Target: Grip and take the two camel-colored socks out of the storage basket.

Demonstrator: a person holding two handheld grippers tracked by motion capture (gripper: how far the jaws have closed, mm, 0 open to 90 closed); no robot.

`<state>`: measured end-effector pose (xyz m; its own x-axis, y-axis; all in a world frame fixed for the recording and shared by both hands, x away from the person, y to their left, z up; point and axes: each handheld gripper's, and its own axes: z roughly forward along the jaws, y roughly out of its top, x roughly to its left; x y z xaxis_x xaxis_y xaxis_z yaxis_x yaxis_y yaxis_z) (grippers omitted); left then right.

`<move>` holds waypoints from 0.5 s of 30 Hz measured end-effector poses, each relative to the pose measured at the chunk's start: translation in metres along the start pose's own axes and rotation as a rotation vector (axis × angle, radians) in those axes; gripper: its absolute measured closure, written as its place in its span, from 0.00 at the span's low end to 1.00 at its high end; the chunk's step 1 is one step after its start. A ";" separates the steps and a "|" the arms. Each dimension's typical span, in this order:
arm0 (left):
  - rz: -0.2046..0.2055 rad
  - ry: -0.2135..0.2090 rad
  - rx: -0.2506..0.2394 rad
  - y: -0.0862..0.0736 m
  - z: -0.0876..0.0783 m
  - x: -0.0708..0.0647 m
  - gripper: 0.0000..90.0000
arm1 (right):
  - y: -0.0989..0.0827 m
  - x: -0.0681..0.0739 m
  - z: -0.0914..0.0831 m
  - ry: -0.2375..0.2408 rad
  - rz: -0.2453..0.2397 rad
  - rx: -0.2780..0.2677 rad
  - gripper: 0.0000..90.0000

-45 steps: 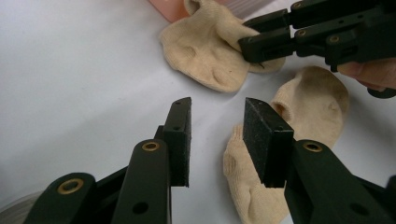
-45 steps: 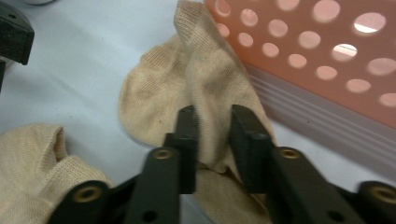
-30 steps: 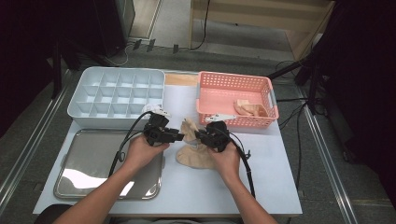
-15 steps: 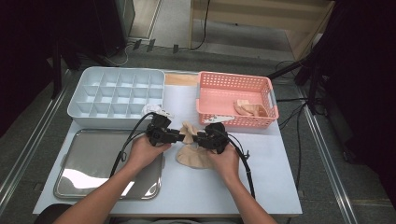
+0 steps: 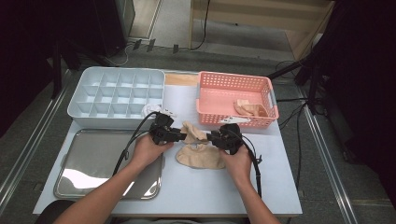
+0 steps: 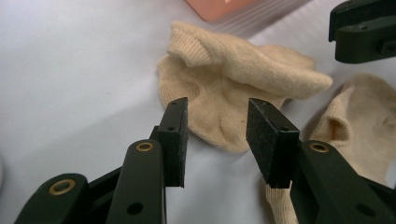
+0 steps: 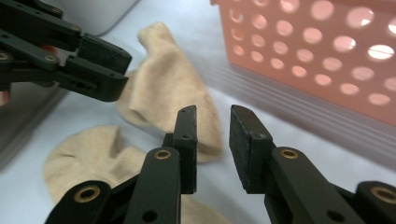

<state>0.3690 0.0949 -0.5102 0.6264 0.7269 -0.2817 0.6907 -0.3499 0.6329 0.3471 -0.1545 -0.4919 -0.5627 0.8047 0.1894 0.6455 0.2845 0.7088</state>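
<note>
Two beige socks lie on the white table between my hands. The upper sock (image 5: 193, 132) (image 6: 224, 79) (image 7: 168, 88) is rumpled and rests partly on the lower sock (image 5: 201, 157) (image 6: 359, 121) (image 7: 93, 158). My left gripper (image 5: 181, 136) (image 6: 217, 116) is open at the upper sock's left edge. Its jaws have just been opening, and the sock lies beyond the gap, not pinched. My right gripper (image 5: 212, 138) (image 7: 214, 116) is open at the sock's right edge. Its jaws parted from nearly shut, then closed in a little, with nothing between the pads.
A pale blue compartment tray (image 5: 116, 95) stands at the back left, with a metal tray (image 5: 93, 161) in front of it. At the back right, close to my right gripper, a pink basket (image 5: 233, 122) (image 7: 317, 60) holds more beige socks (image 5: 250, 108).
My right gripper's jaws have come apart and the hand has shifted slightly to the right. The upper sock now rests loose on the table. The left hand has stayed put.
</note>
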 end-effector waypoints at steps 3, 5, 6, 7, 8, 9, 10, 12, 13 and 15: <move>0.006 0.006 0.016 -0.001 0.004 -0.001 0.68 | -0.002 -0.002 0.002 -0.010 0.005 0.001 0.81; 0.016 0.015 0.015 -0.001 0.005 -0.002 0.70 | -0.003 -0.005 0.004 -0.021 0.001 -0.001 0.79; 0.017 0.022 0.017 -0.001 0.005 -0.001 0.72 | -0.003 -0.006 0.008 -0.024 0.008 -0.007 0.78; 0.017 0.022 0.017 -0.001 0.005 -0.001 0.74 | -0.003 -0.006 0.008 -0.024 0.008 -0.007 0.78; 0.037 0.031 0.018 -0.002 0.005 -0.001 0.77 | -0.004 -0.005 0.012 -0.028 0.011 -0.005 0.78; 0.037 0.031 0.018 -0.002 0.005 -0.001 0.80 | -0.004 -0.005 0.012 -0.028 0.011 -0.005 0.78; 0.046 0.041 0.022 -0.002 0.004 -0.001 0.82 | -0.005 -0.004 0.016 -0.029 0.006 -0.001 0.78; 0.062 0.056 0.024 -0.003 0.005 -0.002 0.87 | -0.006 -0.003 0.019 -0.027 0.001 -0.003 0.77; 0.062 0.056 0.024 -0.003 0.005 -0.002 0.90 | -0.006 -0.003 0.019 -0.027 0.001 -0.003 0.77; 0.064 0.045 0.033 -0.003 0.005 -0.002 0.94 | -0.006 -0.001 0.022 -0.024 0.001 -0.005 0.76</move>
<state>0.3669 0.0917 -0.5148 0.6533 0.7277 -0.2087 0.6618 -0.4151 0.6243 0.3551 -0.1455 -0.5109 -0.5491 0.8174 0.1741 0.6434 0.2806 0.7122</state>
